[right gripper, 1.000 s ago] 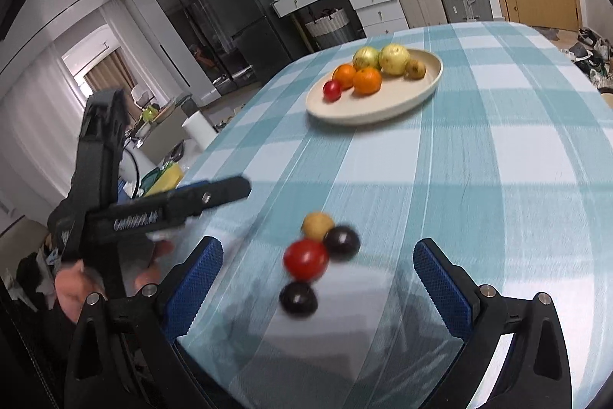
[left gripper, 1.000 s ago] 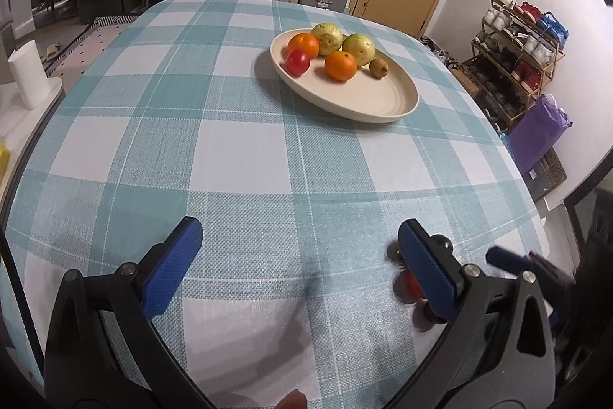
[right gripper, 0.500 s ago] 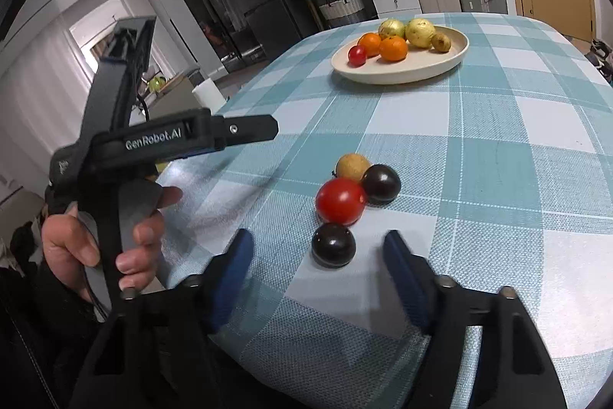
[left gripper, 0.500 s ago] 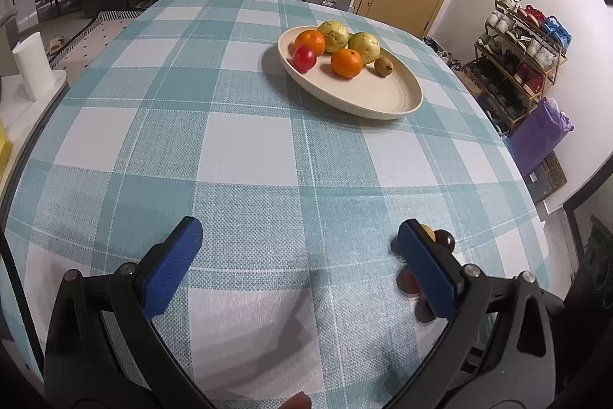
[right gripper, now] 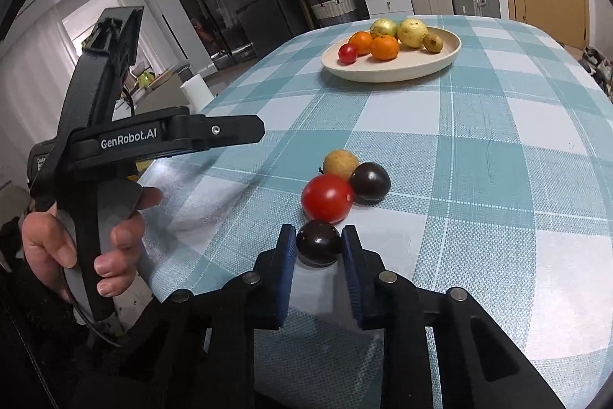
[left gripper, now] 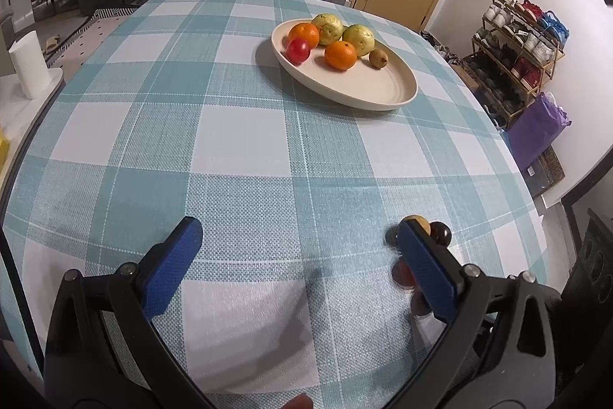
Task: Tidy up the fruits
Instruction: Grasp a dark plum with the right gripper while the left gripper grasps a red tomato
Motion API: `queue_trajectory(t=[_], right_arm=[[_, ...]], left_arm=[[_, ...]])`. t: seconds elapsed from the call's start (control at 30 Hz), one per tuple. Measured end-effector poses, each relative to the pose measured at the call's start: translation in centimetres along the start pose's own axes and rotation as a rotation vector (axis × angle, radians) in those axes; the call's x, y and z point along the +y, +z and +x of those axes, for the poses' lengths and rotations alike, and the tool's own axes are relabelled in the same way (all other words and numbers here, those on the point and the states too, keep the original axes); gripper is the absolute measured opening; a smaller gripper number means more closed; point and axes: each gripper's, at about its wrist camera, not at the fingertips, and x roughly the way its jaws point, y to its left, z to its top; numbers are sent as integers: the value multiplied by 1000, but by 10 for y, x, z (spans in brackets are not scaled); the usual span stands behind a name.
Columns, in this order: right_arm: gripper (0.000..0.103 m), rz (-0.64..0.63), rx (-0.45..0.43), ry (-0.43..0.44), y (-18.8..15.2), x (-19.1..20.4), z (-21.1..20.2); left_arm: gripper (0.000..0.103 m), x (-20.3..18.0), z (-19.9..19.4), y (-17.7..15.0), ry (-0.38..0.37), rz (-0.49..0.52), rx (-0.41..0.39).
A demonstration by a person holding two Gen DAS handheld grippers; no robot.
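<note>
— Right tool (right gripper: 318, 248)?

— Clenched on the nearest dark plum (right gripper: 318, 243), dead ahead at 12 o'clock, resting on the surface (right gripper: 479, 148). Left tool (left gripper: 302, 269) spread wide, holding nothing, further off.

— Count?

— Four loose: two dark plums, one red tomato (right gripper: 326, 198), one tan fruit (right gripper: 340, 163). Plate (right gripper: 390, 73), far at 12 o'clock, holds six: two oranges, two yellow-green fruits, one tomato, one small brown fruit.
</note>
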Motion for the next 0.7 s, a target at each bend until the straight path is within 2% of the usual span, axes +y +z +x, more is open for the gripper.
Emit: queue_trajectory(t=[0.17, 0.4, 0.7], right_arm=[[25, -27, -6, -14, 0, 4, 0], [24, 12, -30, 20, -1, -3, -5], [24, 30, -94, 9, -3, -9, -21]], left_arm=[[102, -1, 0, 0, 3, 4, 2], [102, -2, 2, -4, -1, 11, 15], [102, -12, 3, -7, -22, 42, 26]])
